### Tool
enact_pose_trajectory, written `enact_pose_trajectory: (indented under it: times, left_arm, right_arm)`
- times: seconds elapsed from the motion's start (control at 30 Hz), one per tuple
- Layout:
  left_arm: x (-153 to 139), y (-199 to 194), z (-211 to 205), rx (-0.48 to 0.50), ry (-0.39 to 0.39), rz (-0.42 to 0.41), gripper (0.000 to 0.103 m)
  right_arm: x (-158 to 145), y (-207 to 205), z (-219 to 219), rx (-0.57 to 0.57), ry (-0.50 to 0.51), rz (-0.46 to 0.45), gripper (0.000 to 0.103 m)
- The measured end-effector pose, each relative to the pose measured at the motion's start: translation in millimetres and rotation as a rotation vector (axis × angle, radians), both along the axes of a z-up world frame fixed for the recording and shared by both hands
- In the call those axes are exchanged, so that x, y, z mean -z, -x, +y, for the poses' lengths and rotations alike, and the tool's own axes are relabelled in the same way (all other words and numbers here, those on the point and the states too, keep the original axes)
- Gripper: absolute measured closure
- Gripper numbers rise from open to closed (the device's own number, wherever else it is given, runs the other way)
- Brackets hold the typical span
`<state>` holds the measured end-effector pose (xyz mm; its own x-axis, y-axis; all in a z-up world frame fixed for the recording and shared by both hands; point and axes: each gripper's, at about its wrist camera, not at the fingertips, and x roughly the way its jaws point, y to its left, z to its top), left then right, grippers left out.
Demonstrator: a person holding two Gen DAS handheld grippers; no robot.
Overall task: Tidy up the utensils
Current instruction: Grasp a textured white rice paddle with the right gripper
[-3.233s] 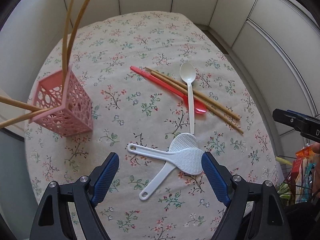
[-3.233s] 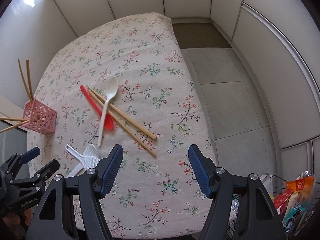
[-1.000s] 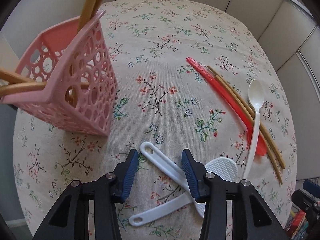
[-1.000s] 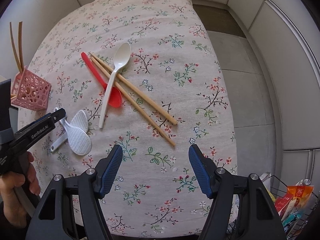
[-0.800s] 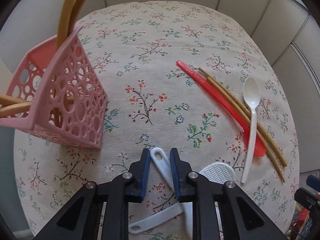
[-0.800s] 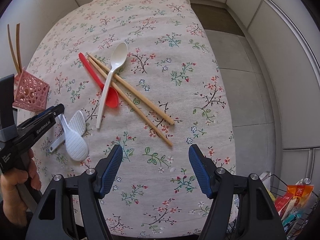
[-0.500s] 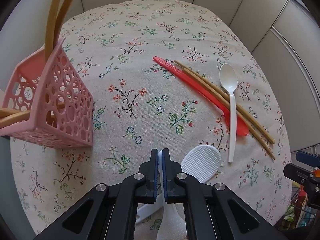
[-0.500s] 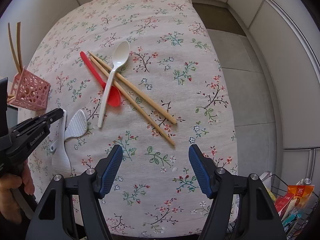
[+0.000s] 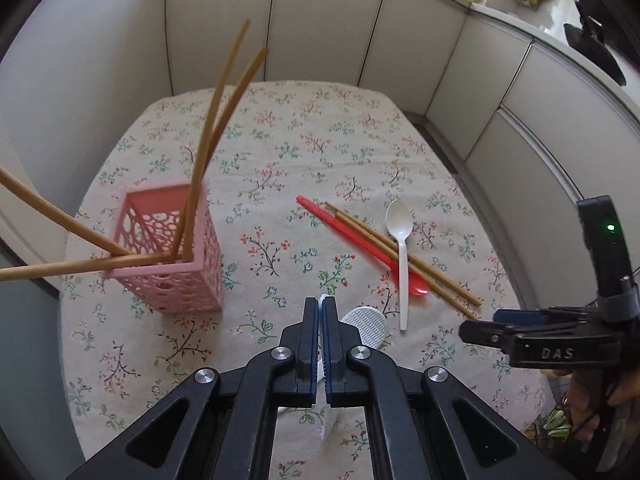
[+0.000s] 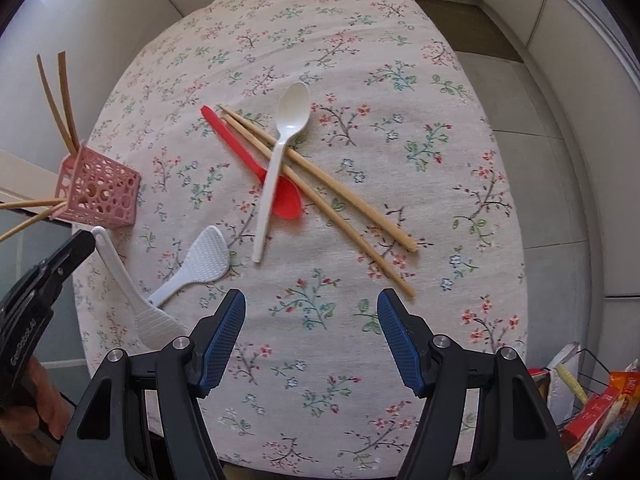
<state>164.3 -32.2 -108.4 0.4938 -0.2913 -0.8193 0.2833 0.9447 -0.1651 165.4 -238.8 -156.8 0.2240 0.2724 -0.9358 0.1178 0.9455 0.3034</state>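
My left gripper (image 9: 320,304) is shut on the handle of a white rice paddle (image 10: 132,292) and holds it lifted above the table, head hanging down. A second white rice paddle (image 10: 200,266) lies on the floral tablecloth (image 10: 360,80). A pink lattice holder (image 9: 168,252) with several chopsticks stands at the left, also in the right wrist view (image 10: 100,192). A red spoon (image 10: 260,172), a white spoon (image 10: 280,152) and two chopsticks (image 10: 320,188) lie crossed mid-table. My right gripper (image 10: 312,332) is open and empty above the table's near edge.
White cabinet panels (image 9: 320,32) curve around the table's far side. A tiled floor (image 10: 540,120) lies to the right. A wire basket with snack packets (image 10: 592,412) sits at the lower right.
My left gripper closed on the rice paddle's handle and lifted it off the table, rising and tilting back. The right gripper moved slightly closer to the table.
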Motion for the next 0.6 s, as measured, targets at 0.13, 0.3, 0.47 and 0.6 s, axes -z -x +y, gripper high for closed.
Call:
enact_pose_trajectory:
  times: [0.13,0.3,0.47,0.6]
  left_arm:
    - [-21.3,9.8,10.1,-0.009,0.029,-0.075,0.103]
    - [-29.9,15.0,25.4,-0.002,0.037,-0.085,0.103]
    - [0.4,2.7,30.3,-0.024,-0.001,0.015,0.099]
    - [20.1,-8.2,34.1,-0.05,-0.011,0.091,0.083]
  right_arm:
    - [6.1,-11.6,11.9,-0.007,-0.132,-0.01,0.036]
    - [25.4,-28.5,37.3,-0.038,-0.23,0.033,0.057]
    - [44.4,-40.4,54.5,-0.036,-0.181,0.06,0.066]
    - [58.9,-48.4,61.8,-0.044,-0.159,0.075,0.069]
